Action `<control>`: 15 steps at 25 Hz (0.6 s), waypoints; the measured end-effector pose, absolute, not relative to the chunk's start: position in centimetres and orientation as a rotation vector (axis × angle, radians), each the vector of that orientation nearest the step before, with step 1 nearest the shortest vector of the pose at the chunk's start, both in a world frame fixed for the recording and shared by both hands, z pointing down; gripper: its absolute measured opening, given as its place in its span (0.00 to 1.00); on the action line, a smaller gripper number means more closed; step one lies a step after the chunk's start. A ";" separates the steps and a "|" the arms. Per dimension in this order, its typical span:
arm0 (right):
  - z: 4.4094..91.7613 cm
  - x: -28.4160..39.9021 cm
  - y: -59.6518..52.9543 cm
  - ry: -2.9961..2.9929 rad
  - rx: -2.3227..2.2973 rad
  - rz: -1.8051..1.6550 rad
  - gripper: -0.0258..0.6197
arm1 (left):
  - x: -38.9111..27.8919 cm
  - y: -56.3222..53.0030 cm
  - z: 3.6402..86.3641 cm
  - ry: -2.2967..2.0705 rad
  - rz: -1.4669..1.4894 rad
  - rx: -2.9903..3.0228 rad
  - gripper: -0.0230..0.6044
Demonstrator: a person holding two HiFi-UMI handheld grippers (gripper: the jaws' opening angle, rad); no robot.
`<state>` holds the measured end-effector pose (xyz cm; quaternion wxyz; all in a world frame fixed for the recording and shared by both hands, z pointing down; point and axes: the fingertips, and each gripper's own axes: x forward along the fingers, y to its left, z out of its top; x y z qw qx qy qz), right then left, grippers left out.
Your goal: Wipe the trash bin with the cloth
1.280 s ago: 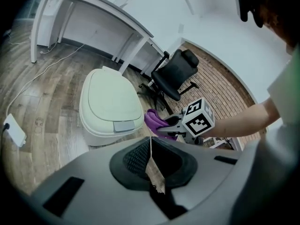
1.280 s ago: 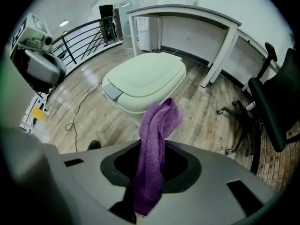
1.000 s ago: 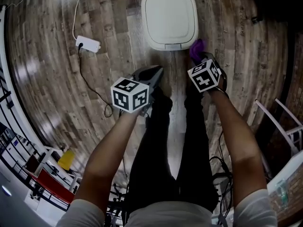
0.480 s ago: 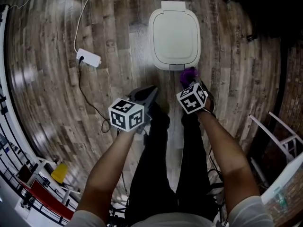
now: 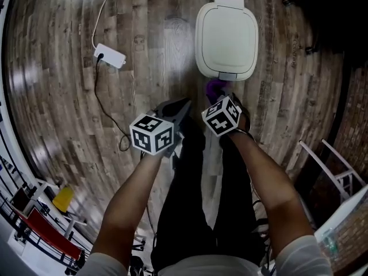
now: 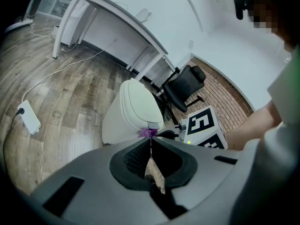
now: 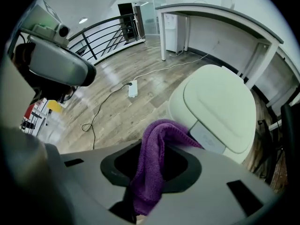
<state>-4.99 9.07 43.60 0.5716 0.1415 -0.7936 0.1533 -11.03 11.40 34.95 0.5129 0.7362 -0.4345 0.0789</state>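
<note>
The bin stands on the floor, lid closed, and it now sits further right in my head view than a second ago. My right hand-held gripper has swung from the bin's right front corner to just before the middle of its front edge. It is clenched on the purple cloth, which hangs near the lid's lip without visibly touching it, so I judge this is still the approach, not yet the wipe. My left hand-held gripper stays low beside it, jaws together on nothing.
</note>
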 end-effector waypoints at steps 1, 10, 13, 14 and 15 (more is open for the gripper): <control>43.6 -5.6 9.1 -1.864 0.322 0.348 0.21 | -11.4 11.6 35.0 -1.052 0.182 1.764 0.05; 41.3 -13.7 10.8 -1.951 0.070 0.191 0.21 | -15.7 12.8 35.1 -1.126 0.113 1.712 0.05; 39.8 -15.5 10.3 -1.943 -0.054 0.047 0.21 | -17.0 12.8 34.5 -1.156 0.084 1.701 0.05; 39.4 -15.8 9.7 -1.937 -0.076 0.017 0.21 | -17.4 12.7 34.3 -1.168 0.074 1.697 0.05; 39.0 -16.1 9.0 -1.932 -0.089 -0.001 0.21 | -17.9 12.6 34.2 -1.180 0.063 1.692 0.05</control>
